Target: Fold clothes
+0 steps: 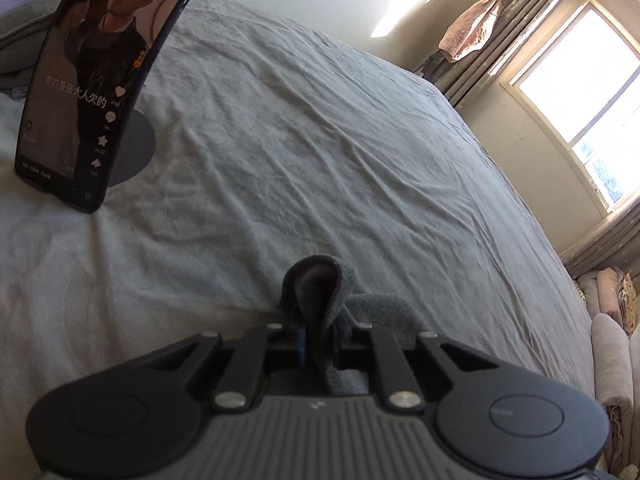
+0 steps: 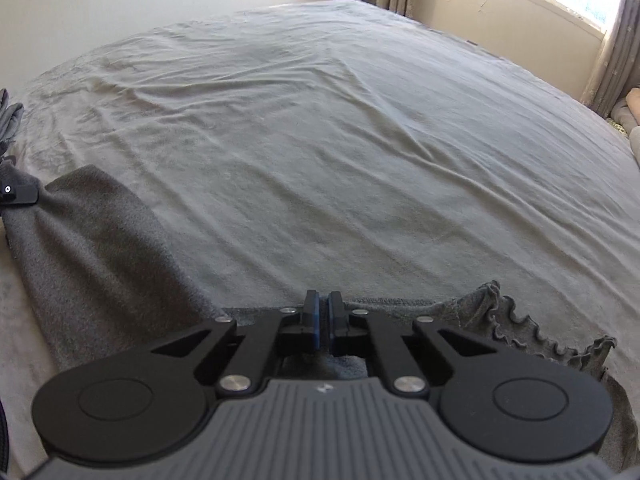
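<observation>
A dark grey garment (image 2: 92, 248) with a frilled hem (image 2: 532, 332) lies on the bed's near edge. My left gripper (image 1: 318, 340) is shut on a bunched fold of the garment (image 1: 316, 288), which sticks up between its jaws. That gripper also shows at the left edge of the right wrist view (image 2: 20, 194), pinching the garment's corner. My right gripper (image 2: 323, 316) has its jaws closed together over the garment's edge; the cloth between the pads is hidden.
A wrinkled light grey bedsheet (image 2: 340, 140) covers the bed. A phone (image 1: 84, 92) on a round-based stand plays video at the left. More grey and purple clothes (image 1: 24, 20) lie behind it. A window (image 1: 580, 92), curtains and cushions (image 1: 612, 320) stand to the right.
</observation>
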{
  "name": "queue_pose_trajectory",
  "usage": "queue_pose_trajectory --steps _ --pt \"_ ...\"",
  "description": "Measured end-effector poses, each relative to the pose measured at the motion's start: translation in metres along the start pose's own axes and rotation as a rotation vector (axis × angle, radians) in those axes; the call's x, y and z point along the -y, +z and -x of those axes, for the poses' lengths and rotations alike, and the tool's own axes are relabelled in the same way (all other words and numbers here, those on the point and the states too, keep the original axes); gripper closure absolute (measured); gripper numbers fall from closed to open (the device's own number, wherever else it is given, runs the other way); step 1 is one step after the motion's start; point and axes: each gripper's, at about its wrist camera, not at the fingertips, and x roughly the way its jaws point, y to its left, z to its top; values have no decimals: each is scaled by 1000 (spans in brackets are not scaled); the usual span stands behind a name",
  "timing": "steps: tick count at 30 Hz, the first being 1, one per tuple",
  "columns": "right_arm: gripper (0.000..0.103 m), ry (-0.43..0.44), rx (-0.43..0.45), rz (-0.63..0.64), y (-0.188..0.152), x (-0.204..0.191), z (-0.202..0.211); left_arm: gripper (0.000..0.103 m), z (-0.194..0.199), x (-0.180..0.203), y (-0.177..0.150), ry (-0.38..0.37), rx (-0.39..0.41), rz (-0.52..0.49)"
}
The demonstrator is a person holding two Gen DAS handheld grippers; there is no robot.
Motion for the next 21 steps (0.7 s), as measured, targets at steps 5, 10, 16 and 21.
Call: queue_pose_trajectory --steps 5,10,16,21 --pt "98 -113 114 -122 -4 9 1 91 20 16 -6 -65 201 -88" --pt "95 -148 45 -96 -12 0 -23 85 0 14 -9 98 75 -117" --pt "86 -127 79 -110 -3 -10 -4 64 -1 -9 3 36 41 45" --pt "74 54 105 -125 11 -29 11 70 -6 -11 6 7 42 74"
